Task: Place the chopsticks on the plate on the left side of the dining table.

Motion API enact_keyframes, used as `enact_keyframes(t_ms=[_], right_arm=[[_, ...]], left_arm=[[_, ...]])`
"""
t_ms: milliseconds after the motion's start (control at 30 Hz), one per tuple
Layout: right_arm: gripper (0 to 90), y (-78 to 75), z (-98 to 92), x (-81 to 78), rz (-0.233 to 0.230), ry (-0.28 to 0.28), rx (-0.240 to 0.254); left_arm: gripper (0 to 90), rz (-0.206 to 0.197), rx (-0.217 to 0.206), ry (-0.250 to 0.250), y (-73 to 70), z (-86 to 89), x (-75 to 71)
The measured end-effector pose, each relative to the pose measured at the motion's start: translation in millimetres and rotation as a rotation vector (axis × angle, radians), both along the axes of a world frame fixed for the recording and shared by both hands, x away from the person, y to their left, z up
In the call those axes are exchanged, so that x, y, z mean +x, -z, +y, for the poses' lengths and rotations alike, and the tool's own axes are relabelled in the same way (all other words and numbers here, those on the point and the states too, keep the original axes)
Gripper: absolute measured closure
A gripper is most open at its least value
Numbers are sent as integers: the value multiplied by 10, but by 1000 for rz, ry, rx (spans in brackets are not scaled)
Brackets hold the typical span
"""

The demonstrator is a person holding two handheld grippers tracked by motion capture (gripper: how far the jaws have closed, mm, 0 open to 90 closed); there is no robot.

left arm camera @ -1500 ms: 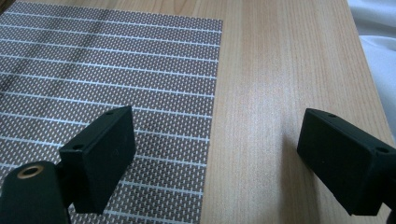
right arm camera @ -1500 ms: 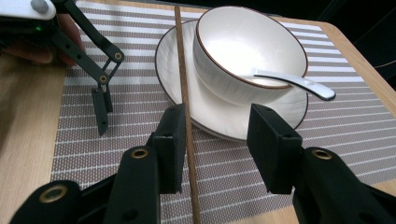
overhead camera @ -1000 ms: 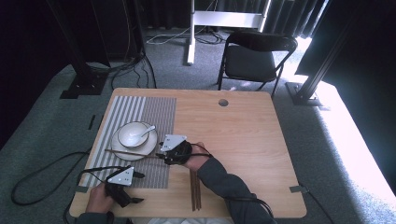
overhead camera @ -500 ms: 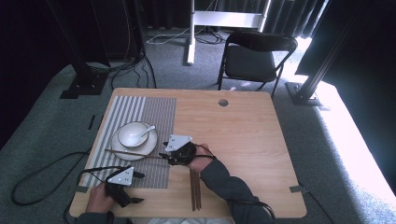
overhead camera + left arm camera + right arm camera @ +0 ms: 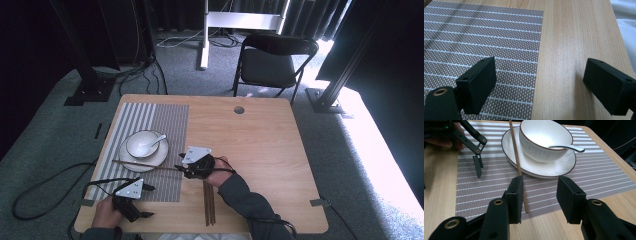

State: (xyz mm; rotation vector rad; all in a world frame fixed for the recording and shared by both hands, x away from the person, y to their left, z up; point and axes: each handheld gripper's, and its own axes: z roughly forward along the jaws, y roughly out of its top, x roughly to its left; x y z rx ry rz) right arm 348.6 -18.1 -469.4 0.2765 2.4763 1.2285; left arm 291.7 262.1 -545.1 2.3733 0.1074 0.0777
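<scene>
Table-setting, partway; bowl [image 5: 545,138] with spoon [image 5: 566,147] already sits on plate [image 5: 541,166], ahead of the right gripper [image 5: 540,200] on the placemat [image 5: 165,125].

Right gripper: jaws apart, clamped on nothing — one chopstick [image 5: 518,165] lies just past its left jaw, near end on the mat, far end propped on the plate rim; appears just laid down, though not neatly placed.

Left gripper [image 5: 539,87]: jaws wide apart, empty, over the mat's edge.

Left to do, likely: remaining chopsticks [image 5: 209,202] — lying beside the right forearm on the table [image 5: 260,140].
</scene>
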Motion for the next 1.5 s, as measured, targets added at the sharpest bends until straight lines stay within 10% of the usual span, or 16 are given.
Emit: enact_keyframes(t_ms=[1500], right_arm=[[561, 84, -295, -89, 15, 44, 6]], left_arm=[[117, 0, 0, 0, 0, 0, 0]])
